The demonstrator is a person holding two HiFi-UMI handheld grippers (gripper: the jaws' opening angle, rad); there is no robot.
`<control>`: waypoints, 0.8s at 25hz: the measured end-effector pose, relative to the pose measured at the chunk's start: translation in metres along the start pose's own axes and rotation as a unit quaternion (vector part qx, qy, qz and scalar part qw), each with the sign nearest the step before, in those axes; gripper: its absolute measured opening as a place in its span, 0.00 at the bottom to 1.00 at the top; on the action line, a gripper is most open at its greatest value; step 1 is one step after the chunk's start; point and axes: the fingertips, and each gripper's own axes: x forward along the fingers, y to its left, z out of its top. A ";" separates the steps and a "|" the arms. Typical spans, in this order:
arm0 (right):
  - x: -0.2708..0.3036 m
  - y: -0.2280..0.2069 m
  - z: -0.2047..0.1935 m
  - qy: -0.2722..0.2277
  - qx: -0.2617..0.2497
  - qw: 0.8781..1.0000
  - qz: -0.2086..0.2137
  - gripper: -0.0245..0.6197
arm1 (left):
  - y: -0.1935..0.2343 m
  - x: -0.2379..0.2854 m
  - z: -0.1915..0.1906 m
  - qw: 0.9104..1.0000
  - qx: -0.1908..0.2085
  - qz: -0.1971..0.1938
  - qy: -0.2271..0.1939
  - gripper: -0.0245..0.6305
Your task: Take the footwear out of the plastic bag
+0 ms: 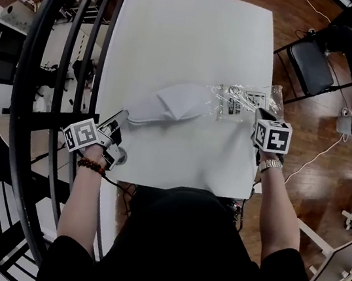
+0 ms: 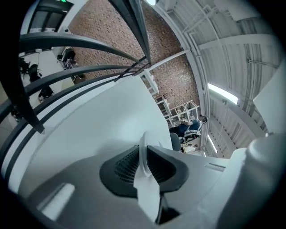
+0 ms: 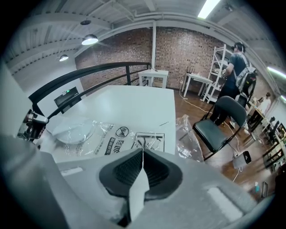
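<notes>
In the head view, a white slipper (image 1: 172, 103) is lying lengthwise across the white table (image 1: 193, 33). One end is being held at the left gripper (image 1: 121, 121). The other end is being kept inside the mouth of the clear plastic bag (image 1: 245, 101), whose far edge is being met by the right gripper (image 1: 264, 116). The slipper's long axis is being kept roughly on the line between the two grippers, with the left one nearer its free end, so a pull apart along that line is judged to be the next move.

In the left gripper view, the jaws are being pressed onto a thin fold of white slipper fabric (image 2: 143, 145), which is standing up between the ribbed pads.

In the right gripper view, the jaws are being held together, and a thin edge of film is apparently being pinched between them. The printed bag (image 3: 111, 139) is spread just ahead, and the slipper's rounded end (image 3: 67, 129) is being covered by the plastic at the left.
</notes>
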 end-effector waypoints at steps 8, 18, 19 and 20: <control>0.002 -0.005 -0.001 -0.006 0.028 0.999 -0.020 0.03 | 0.025 -0.023 0.019 0.998 -0.028 0.019 -0.053 0.15; 0.006 -0.018 0.008 -0.024 0.112 0.993 -0.027 0.03 | 0.042 -0.041 0.031 0.988 -0.071 0.043 -0.130 0.15; 0.007 -0.017 0.010 -0.026 0.115 0.993 -0.027 0.03 | 0.042 -0.040 0.031 0.988 -0.071 0.043 -0.133 0.15; 0.008 -0.015 0.012 -0.027 0.115 0.993 -0.027 0.03 | 0.040 -0.039 0.030 0.988 -0.067 0.043 -0.133 0.15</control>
